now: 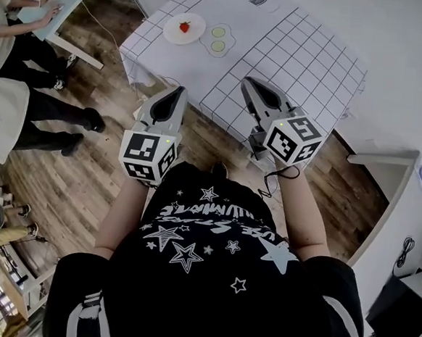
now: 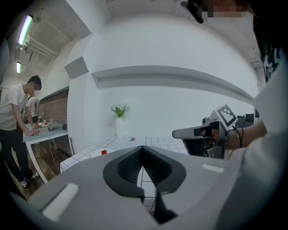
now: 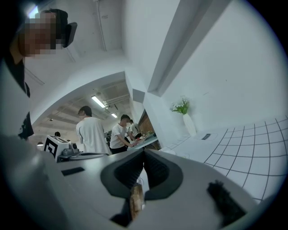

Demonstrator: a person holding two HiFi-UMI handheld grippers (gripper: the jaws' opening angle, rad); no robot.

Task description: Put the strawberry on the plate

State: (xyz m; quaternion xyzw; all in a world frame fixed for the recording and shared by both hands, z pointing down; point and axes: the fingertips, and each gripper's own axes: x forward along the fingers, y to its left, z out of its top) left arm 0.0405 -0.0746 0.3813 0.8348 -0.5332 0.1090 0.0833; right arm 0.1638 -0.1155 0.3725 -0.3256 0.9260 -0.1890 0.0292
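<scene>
**Strawberry on the plate, both tools shut and empty**

The strawberry (image 1: pixel 184 27) sits near the middle of a round white plate (image 1: pixel 194 35). The plate stands near the far left corner of a desk (image 1: pixel 293 47) covered with a white cloth ruled in dark squares. Just to the right of the plate, two pale green round slices (image 1: pixel 218 46) lie one behind the other, apart from the plate's rim.

The person stands at the near side of the desk and holds both tools up in front of the chest, well apart from the plate. The left tool (image 1: pixel 179 90) points toward the desk's near edge. Its jaws meet at the tips with nothing between them, as the left gripper view shows. The right tool (image 1: pixel 247 81) reaches over the near part of the cloth. Its jaws are also pressed together, and nothing is held in them.

From the left gripper view, the strawberry shows as a small red spot low on the desk. A white vase of flowers (image 2: pixel 119 125) stands further back against the white wall.

To the left, on the wooden floor (image 1: pixel 86 183), other people (image 1: pixel 6 39) in white shirts stand at a second table.
</scene>
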